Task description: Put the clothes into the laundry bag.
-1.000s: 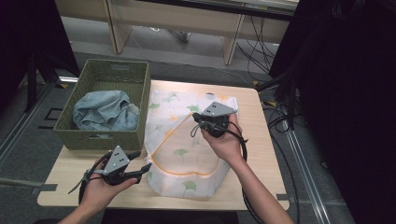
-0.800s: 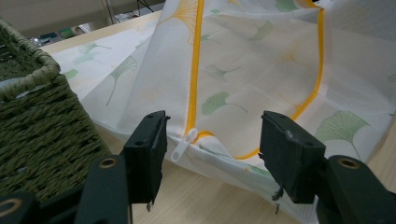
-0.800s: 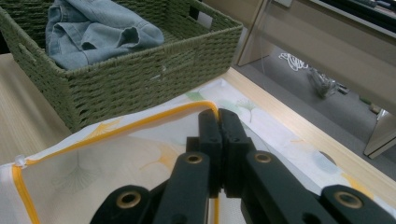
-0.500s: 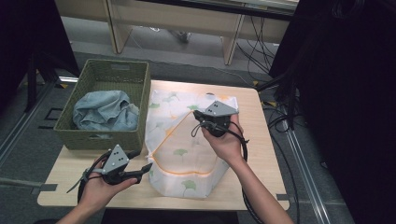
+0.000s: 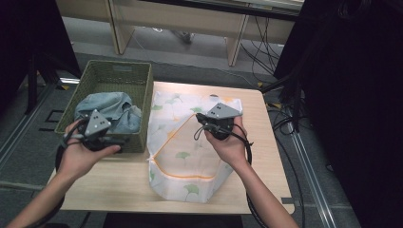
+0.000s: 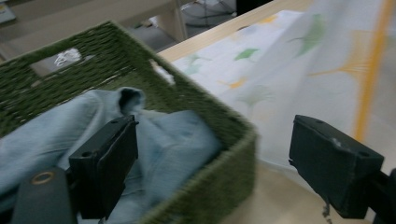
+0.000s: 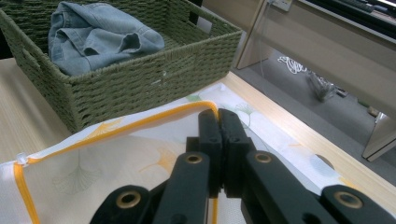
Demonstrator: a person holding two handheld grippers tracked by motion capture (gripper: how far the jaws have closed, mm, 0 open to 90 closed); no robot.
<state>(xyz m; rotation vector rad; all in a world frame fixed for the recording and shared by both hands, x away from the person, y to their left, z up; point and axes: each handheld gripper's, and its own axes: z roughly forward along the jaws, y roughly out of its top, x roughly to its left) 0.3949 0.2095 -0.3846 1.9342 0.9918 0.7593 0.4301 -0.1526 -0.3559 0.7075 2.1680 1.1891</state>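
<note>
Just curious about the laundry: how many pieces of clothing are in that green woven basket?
1 that shows: a crumpled blue denim garment in the green woven basket; more could lie hidden under it.

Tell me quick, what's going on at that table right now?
Right gripper shut on laundry bag's orange rim. Left gripper open over basket, jaws just opened, nothing between. Denim garment in basket. Nothing blocking.

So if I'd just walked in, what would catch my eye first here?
Probably the white laundry bag with ginkgo leaves and an orange zipper, spread over the wooden table; the right gripper pinches its zipper edge. Left of it a green woven basket holds a crumpled denim garment, with the left gripper open above the basket's near corner.
</note>
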